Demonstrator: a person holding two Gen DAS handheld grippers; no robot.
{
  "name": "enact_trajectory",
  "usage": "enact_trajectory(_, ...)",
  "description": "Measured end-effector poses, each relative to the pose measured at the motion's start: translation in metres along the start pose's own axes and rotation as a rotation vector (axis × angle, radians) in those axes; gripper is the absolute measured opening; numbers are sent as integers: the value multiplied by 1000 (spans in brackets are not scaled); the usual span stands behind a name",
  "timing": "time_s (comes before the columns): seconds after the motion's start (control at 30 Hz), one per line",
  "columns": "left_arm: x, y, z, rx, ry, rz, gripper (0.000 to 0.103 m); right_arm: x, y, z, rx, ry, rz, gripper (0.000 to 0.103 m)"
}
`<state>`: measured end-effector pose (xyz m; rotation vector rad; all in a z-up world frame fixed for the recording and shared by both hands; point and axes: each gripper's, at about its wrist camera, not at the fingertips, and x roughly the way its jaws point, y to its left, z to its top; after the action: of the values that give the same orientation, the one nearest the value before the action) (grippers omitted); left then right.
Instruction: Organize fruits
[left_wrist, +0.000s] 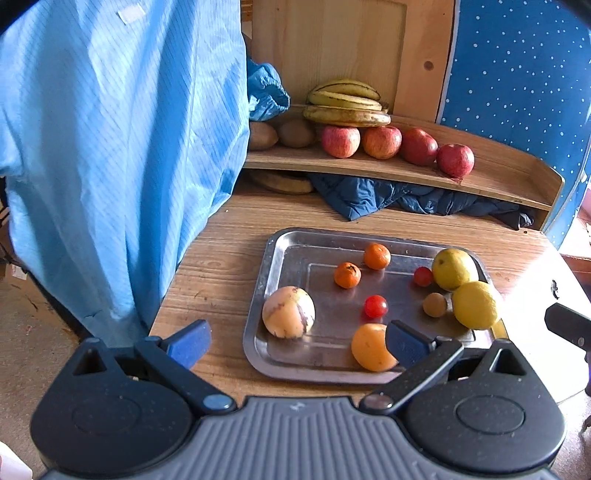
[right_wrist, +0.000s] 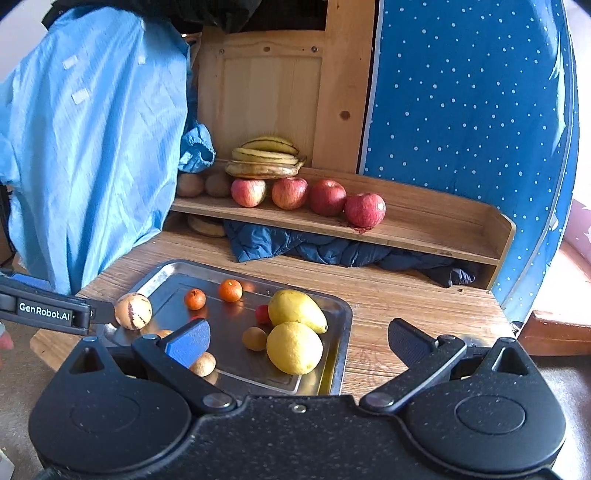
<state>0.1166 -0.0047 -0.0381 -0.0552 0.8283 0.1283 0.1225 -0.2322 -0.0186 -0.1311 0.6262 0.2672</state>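
Stainless steel is what the fruit lies on: a shallow metal tray (left_wrist: 275, 258) sits on a wood-grain table (left_wrist: 221, 236), in front of a low wooden shelf (left_wrist: 498, 181). In the tray are two small tangerines (left_wrist: 376, 256), two cherry tomatoes (left_wrist: 376, 306), a pale melon with purple streaks (left_wrist: 288, 312), an orange (left_wrist: 369, 347), a green-yellow pear (left_wrist: 454, 268), a lemon (left_wrist: 474, 304) touching the pear, and a small brown fruit (left_wrist: 435, 304) just beside the lemon. The right wrist view also shows another small tan fruit (right_wrist: 204, 364) near the tray's front edge.

The left gripper (left_wrist: 295, 341) hovers over the tray's near edge with its jaws wide apart, gripping nothing; one blue pad (left_wrist: 404, 345) overlaps the orange in view, but contact cannot be judged. The right gripper (right_wrist: 295, 341) hangs above the tray's right front corner, jaws likewise spread and empty, with the lemon between them in view.

On the shelf, four red apples (right_wrist: 327, 197) stand in a row, a bunch of bananas (right_wrist: 266, 158) lies behind them, and brown kiwis (right_wrist: 218, 184) sit to the left. A dark blue quilted cloth (right_wrist: 314, 247) is bunched under the shelf. A light blue garment (left_wrist: 110, 147) hangs at the left.
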Motion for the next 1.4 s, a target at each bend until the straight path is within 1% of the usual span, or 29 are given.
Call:
enact_trajectory(0.23, -27, -11, -13, 0, -29, 34, 102, -18, -8, -9, 15, -16, 41, 102)
enact_trajectory(0.43, -44, -14, -26, 20, -29, 54, 102, -27, -6, -19, 33, 10, 77, 102)
enact_trajectory(0.63, -52, -11, -34, 26, -21, 64, 102, -35, -3, -28, 44, 45, 87, 102)
enact_trajectory(0.77, -53, -7, -38, 19, -9, 60, 103, -40, 1, -34, 50, 61, 83, 102)
enact_trajectory(1.0, -54, -2, -45, 46, 2, 41, 103, -42, 8, -39, 78, 88, 59, 102)
enact_trajectory(1.4, -55, 17, -45, 85, 8, -5, 103, -43, 33, -39, 110, 124, 21, 102)
